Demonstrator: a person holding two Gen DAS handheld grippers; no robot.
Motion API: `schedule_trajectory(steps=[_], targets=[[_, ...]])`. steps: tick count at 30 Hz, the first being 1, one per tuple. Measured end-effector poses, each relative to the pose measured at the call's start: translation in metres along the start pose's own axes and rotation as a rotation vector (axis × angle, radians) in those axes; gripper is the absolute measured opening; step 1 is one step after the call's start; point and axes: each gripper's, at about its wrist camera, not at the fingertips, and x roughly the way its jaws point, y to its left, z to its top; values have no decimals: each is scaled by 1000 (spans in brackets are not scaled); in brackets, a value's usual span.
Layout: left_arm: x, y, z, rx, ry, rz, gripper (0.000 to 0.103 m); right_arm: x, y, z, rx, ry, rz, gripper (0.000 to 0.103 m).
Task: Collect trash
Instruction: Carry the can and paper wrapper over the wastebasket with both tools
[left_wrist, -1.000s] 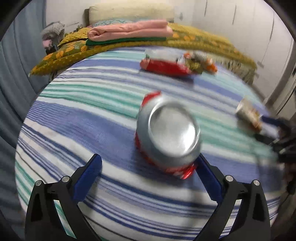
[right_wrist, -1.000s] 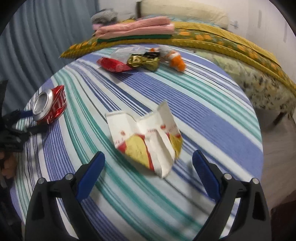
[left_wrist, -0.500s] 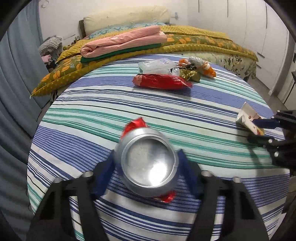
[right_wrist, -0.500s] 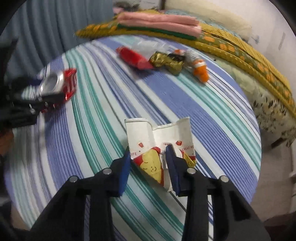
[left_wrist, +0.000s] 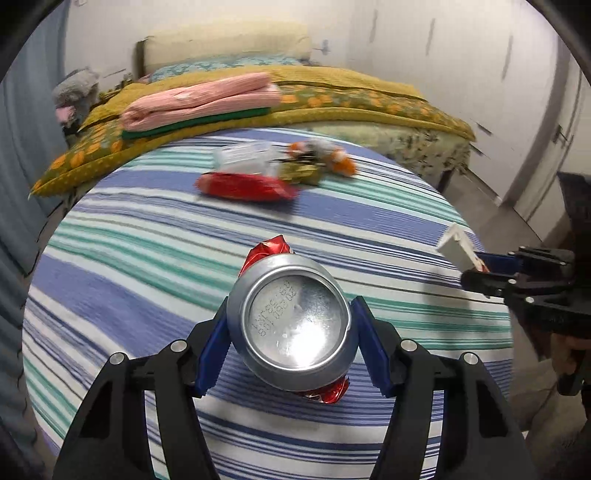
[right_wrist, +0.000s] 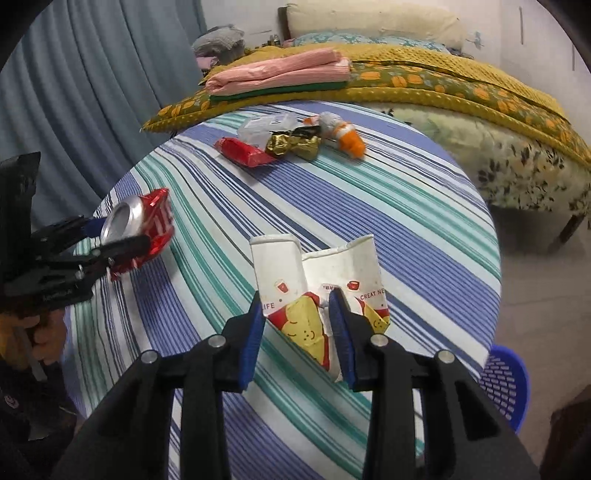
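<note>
My left gripper (left_wrist: 290, 347) is shut on a crushed red soda can (left_wrist: 291, 321), its silver base facing the camera, held just above the striped tablecloth (left_wrist: 147, 258). In the right wrist view that same can (right_wrist: 142, 230) hangs at the left in the left gripper (right_wrist: 110, 240). My right gripper (right_wrist: 299, 328) is shut on a flattened white paper cup (right_wrist: 325, 280) with red and yellow print, lifted off the cloth. From the left wrist view the cup (left_wrist: 458, 247) sticks out of the right gripper (left_wrist: 480, 267) at the right edge.
More trash lies at the table's far side: a red wrapper (right_wrist: 245, 151), a gold wrapper (right_wrist: 291, 144), clear plastic (right_wrist: 264, 127) and an orange-capped bottle (right_wrist: 345, 134). A bed with folded pink cloth (right_wrist: 277, 70) stands behind. A blue basket (right_wrist: 504, 384) sits on the floor, lower right.
Both grippers closed from wide open, the left on the can and the right on the paper cup. Both have since lifted their pieces off the cloth.
</note>
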Motion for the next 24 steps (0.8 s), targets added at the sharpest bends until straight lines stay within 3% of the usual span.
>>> schedule_trajectory(steps=[12, 24], targets=[[2, -114, 16, 154, -16, -5, 62, -48, -47, -21, 127, -54, -5, 34], [10, -203, 29, 254, -18, -97, 62, -95, -125, -56, 240, -81, -101, 35]])
